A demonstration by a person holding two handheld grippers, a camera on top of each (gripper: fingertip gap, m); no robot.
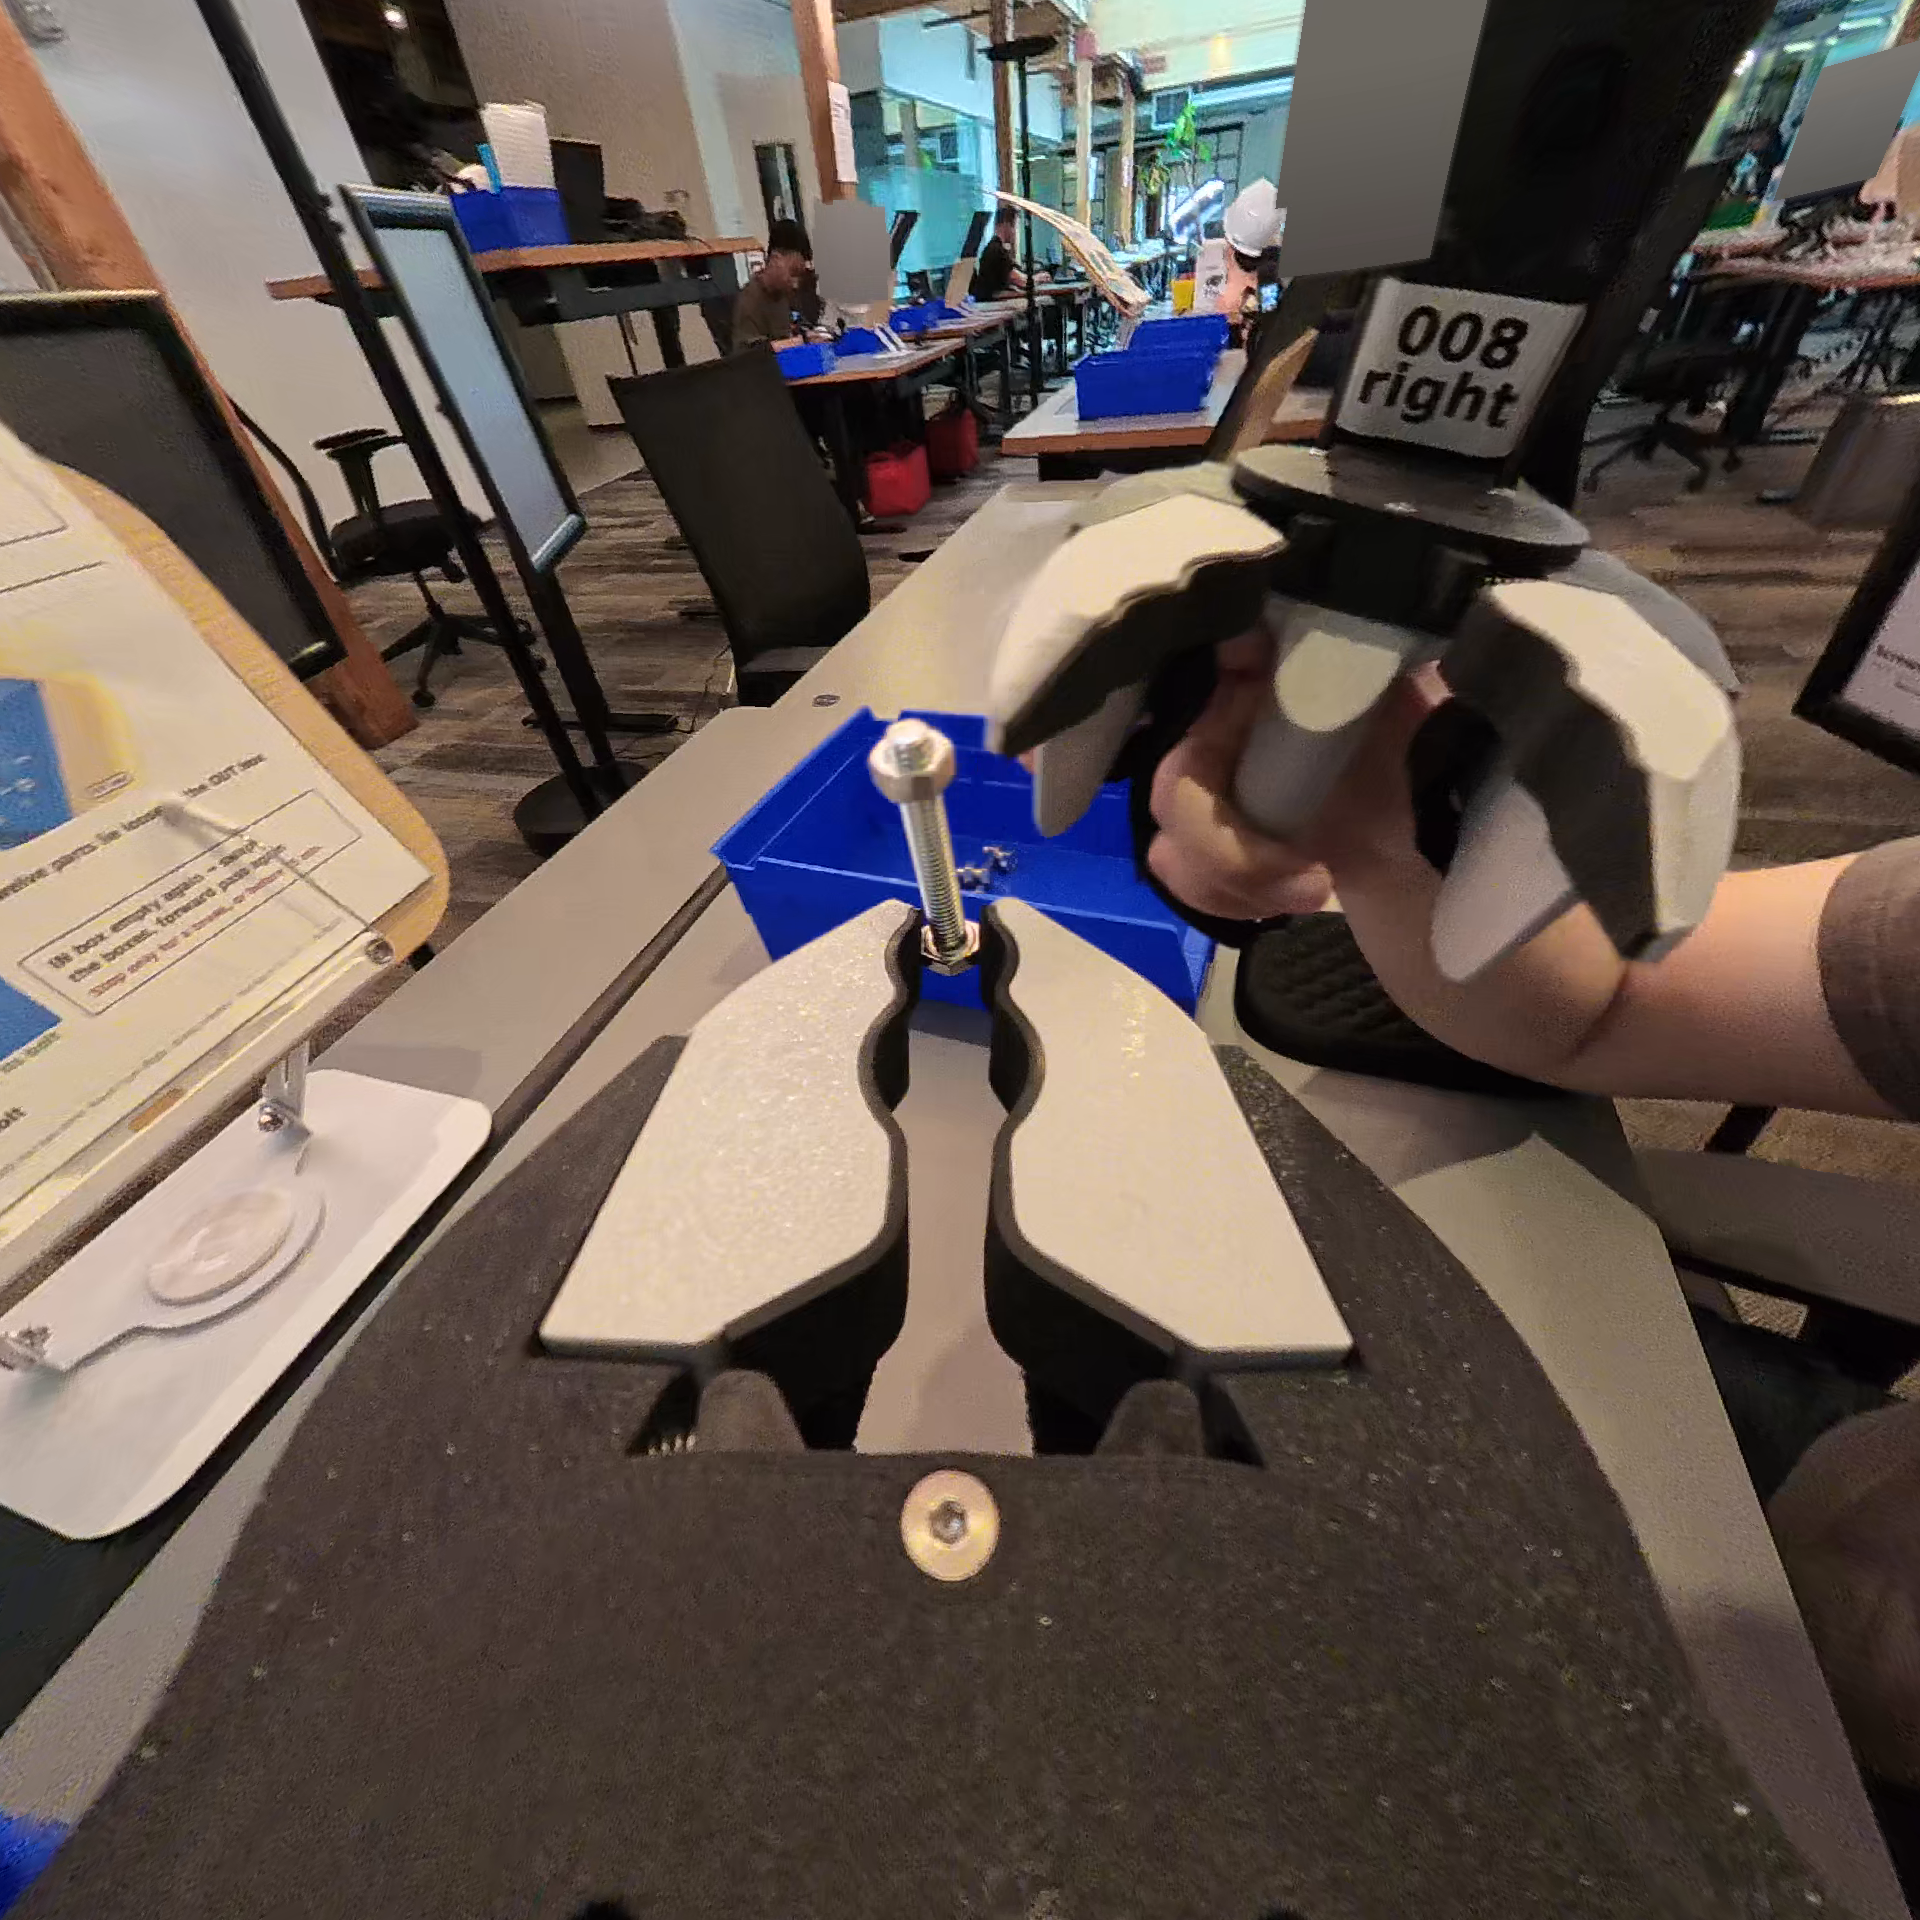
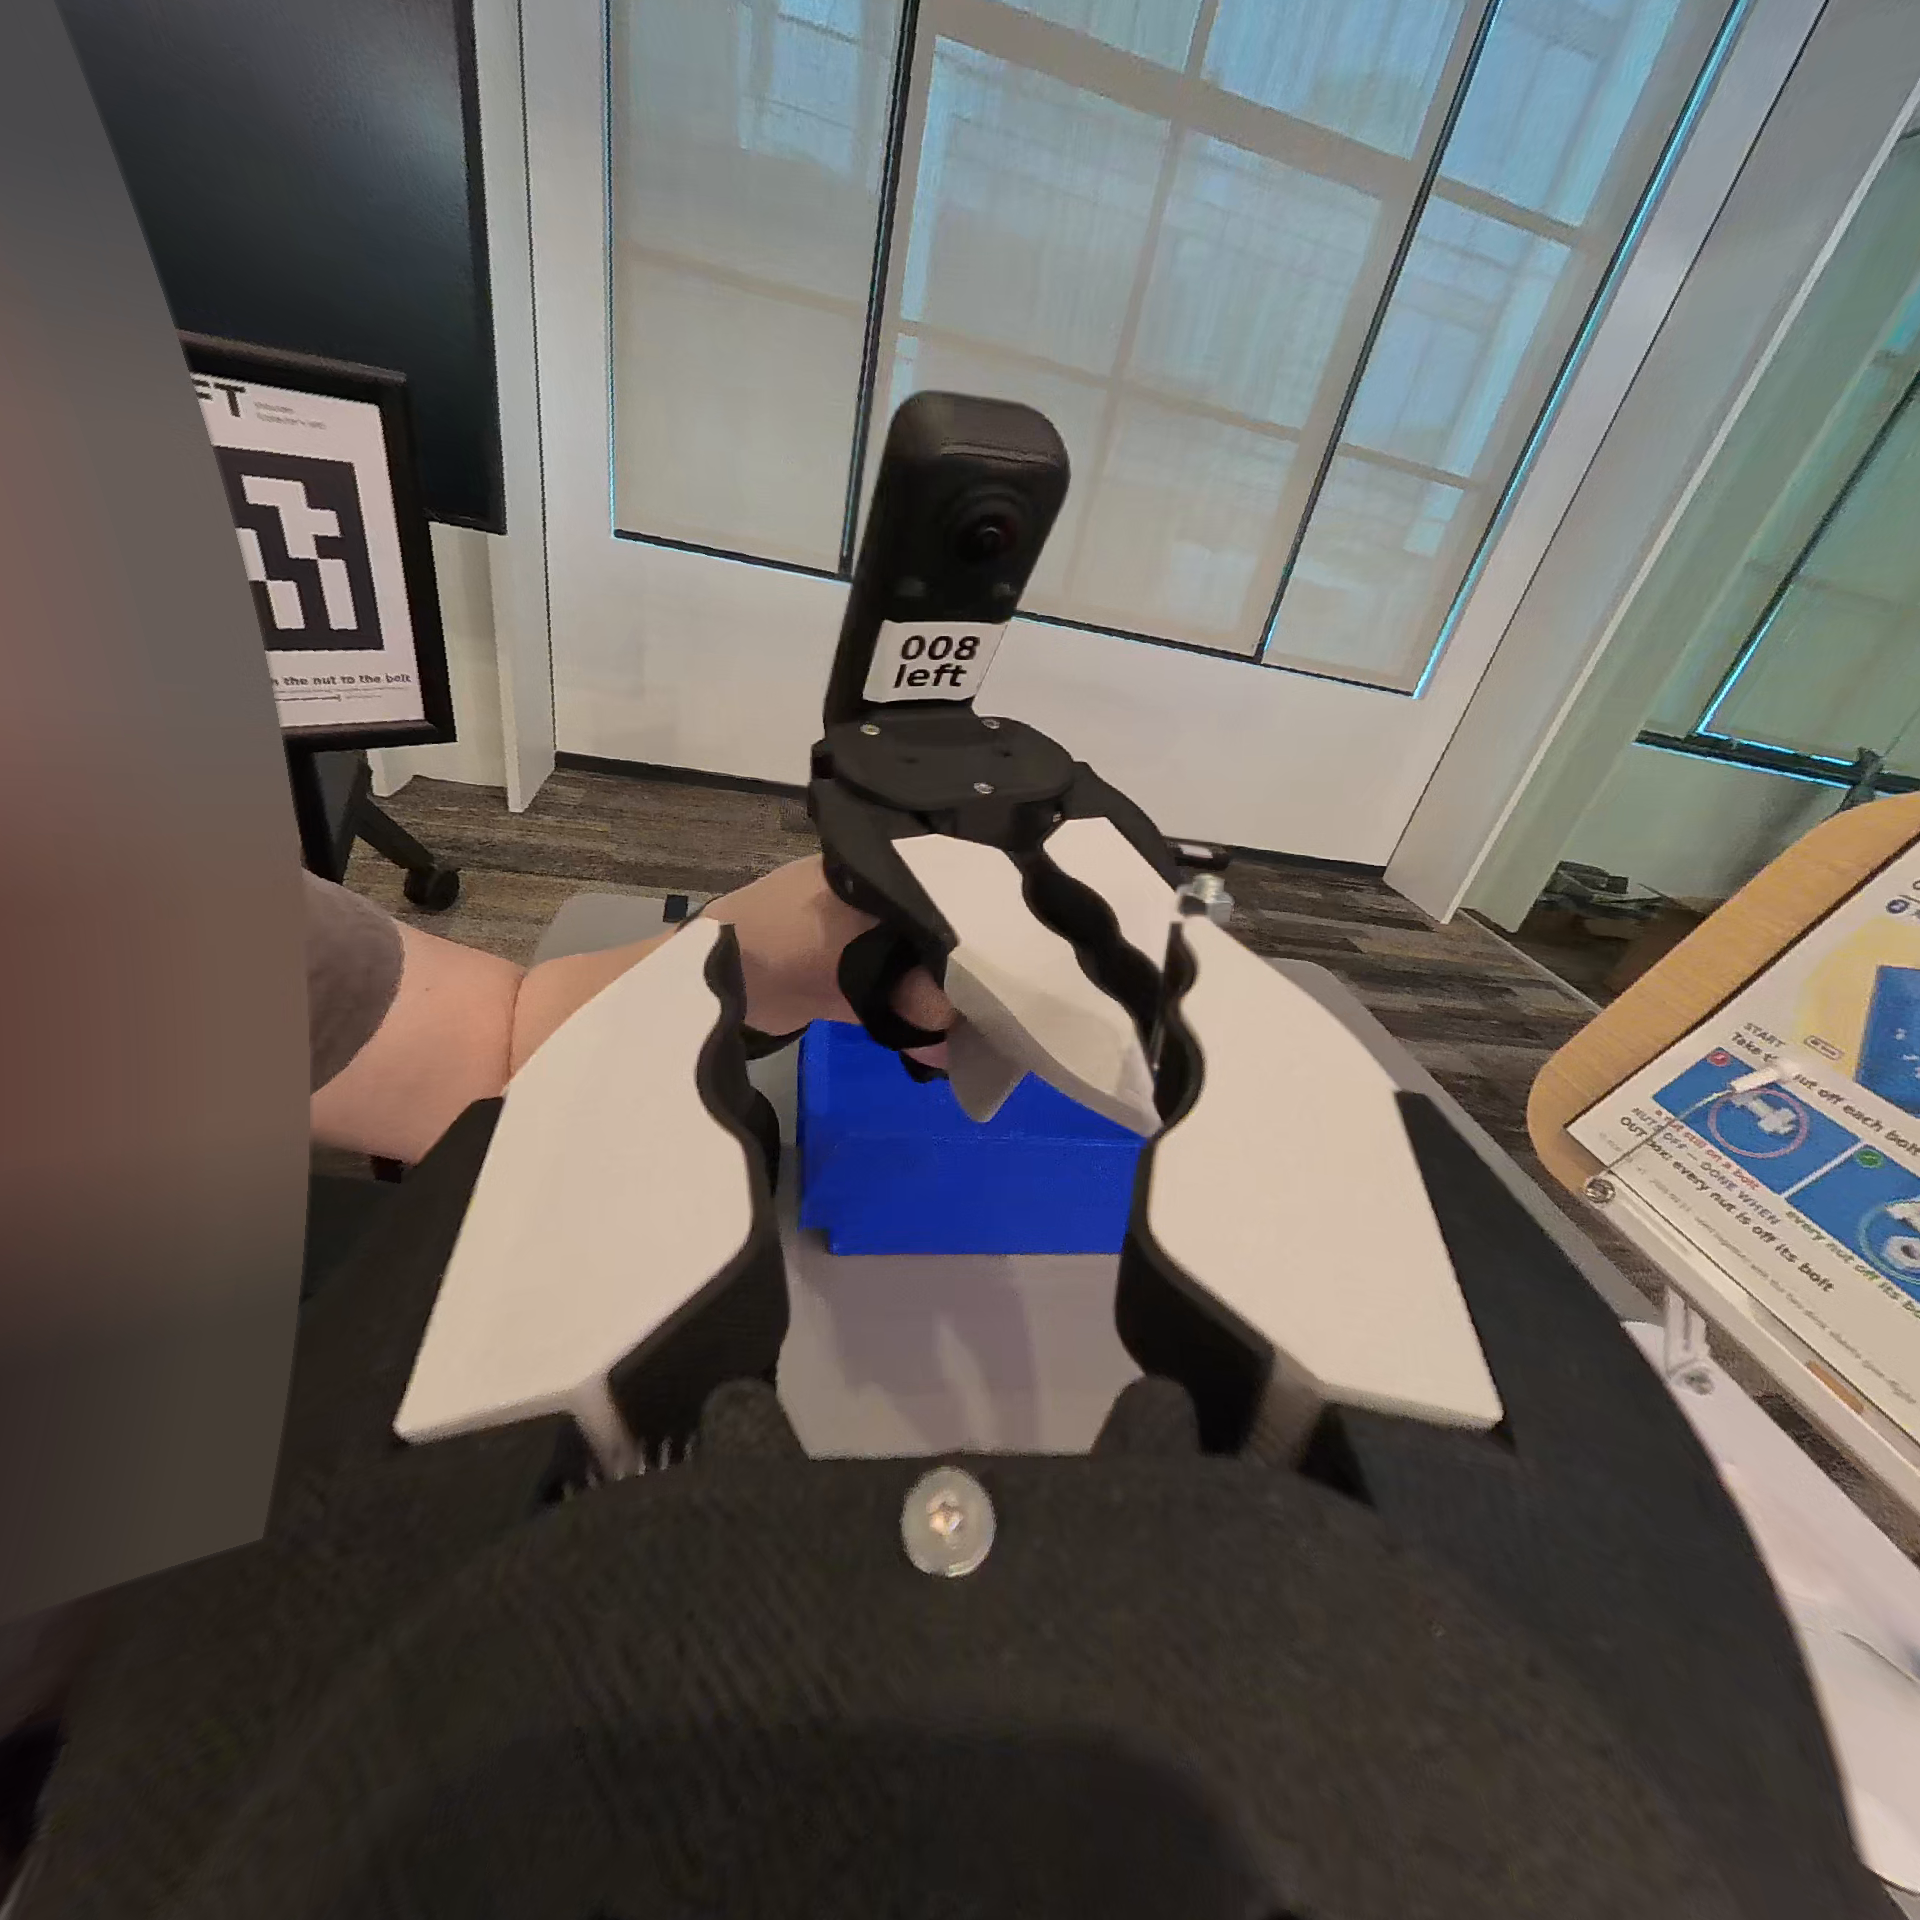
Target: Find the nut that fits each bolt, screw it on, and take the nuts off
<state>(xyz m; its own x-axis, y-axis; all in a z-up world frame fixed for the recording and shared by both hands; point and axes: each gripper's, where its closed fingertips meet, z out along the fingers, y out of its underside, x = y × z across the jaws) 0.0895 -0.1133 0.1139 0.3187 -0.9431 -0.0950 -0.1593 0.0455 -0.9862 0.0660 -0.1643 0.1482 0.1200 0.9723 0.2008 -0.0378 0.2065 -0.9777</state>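
Left gripper (image 1: 948, 940): pinching the lower nut (image 1: 943, 948) on an upright bolt (image 1: 928, 840).
Bolt head (image 1: 911, 755): uppermost, above the blue bin (image 1: 831, 868).
Right gripper (image 2: 951, 1049): fingers spread, empty.
Labels: white printed sticker (image 1: 1446, 370) on its camera mount; instruction card (image 1: 177, 862) left.

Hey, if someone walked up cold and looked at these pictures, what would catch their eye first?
A long silver bolt standing up from the left gripper, its lower end pinched in the jaws, a nut near its top. Behind it sits a blue bin, with the right gripper open alongside.

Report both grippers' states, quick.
Left gripper: shut on the bolt, nut at its top.
Right gripper: open, empty.
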